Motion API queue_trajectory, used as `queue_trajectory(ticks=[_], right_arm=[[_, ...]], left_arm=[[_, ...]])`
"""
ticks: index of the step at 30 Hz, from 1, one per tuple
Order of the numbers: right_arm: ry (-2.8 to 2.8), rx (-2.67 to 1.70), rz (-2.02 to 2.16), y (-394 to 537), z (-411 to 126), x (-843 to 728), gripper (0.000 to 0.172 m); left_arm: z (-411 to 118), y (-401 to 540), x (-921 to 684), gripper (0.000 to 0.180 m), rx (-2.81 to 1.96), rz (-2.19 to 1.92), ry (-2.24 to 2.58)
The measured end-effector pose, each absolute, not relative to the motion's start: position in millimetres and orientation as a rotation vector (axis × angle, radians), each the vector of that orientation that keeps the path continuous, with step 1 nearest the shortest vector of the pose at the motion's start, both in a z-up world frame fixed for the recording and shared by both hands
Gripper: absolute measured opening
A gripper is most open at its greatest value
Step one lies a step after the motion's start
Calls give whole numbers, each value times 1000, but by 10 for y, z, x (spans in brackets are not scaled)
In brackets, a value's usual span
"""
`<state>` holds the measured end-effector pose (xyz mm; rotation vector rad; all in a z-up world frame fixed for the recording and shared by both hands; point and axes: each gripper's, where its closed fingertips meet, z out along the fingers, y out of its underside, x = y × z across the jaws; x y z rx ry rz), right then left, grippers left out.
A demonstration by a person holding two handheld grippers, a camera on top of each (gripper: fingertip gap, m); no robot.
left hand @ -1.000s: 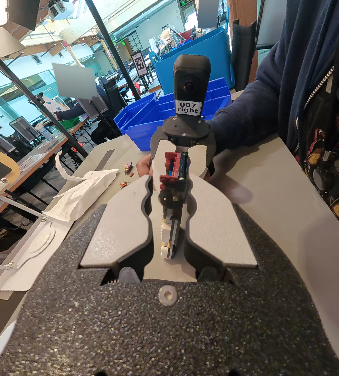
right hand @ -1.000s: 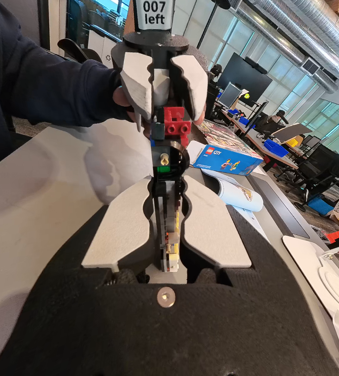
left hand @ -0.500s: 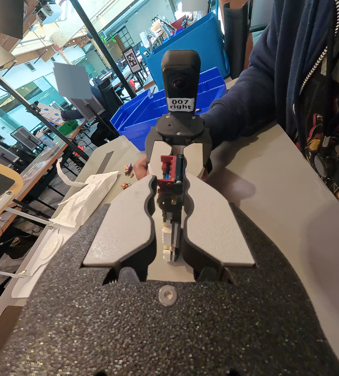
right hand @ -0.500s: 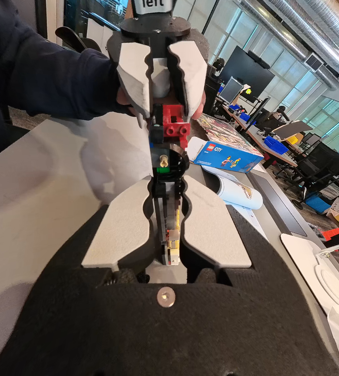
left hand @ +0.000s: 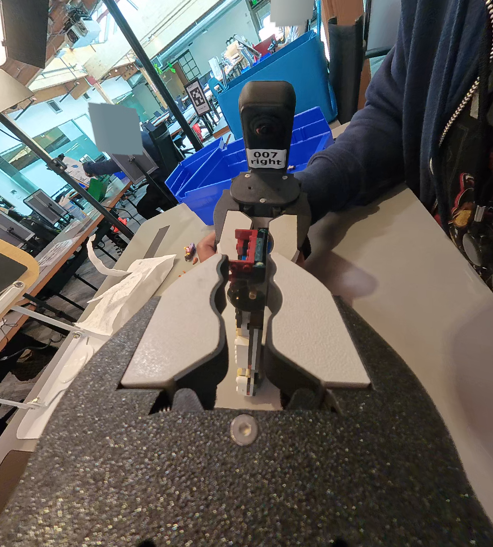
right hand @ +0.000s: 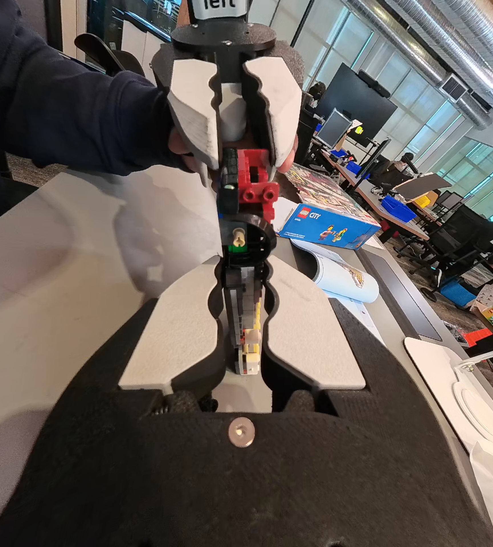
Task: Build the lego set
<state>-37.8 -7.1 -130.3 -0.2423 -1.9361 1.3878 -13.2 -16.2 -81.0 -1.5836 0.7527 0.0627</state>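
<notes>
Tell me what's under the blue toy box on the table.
The blue toy box rests partly on an open instruction booklet, whose curled pages stick out in front. Whatever lies beneath the box's far end is hidden.

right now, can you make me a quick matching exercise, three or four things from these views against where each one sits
Things:
1. brick model
2. blue box
3. torn paper bag
4. blue bins

Places:
a. behind the right gripper
b. on the table beside an open booklet
c. clamped between both grippers
d. on the table near small loose pieces

Pairs: 1-c, 2-b, 3-d, 4-a
</notes>
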Motion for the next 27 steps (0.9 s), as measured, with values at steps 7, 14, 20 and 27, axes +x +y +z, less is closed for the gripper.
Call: queue_trajectory(ticks=[7,14,20,27], right_arm=[[-1938,-236,1379,-76,-1308,-378,23],[-1945,-228,1372,-83,-1312,-374,23],[-1943,-230,1370,-72,-1317,-379,23],[-1933,-221,1385,-77,-1306,-369,23]], left_arm=[[-814,-164,-132,24,-1579,46,745],[-823,-176,-129,24,-1583,12,751],[-837,-171,-138,24,-1594,47,763],[-820,-201,-151,26,-1602,88,805]])
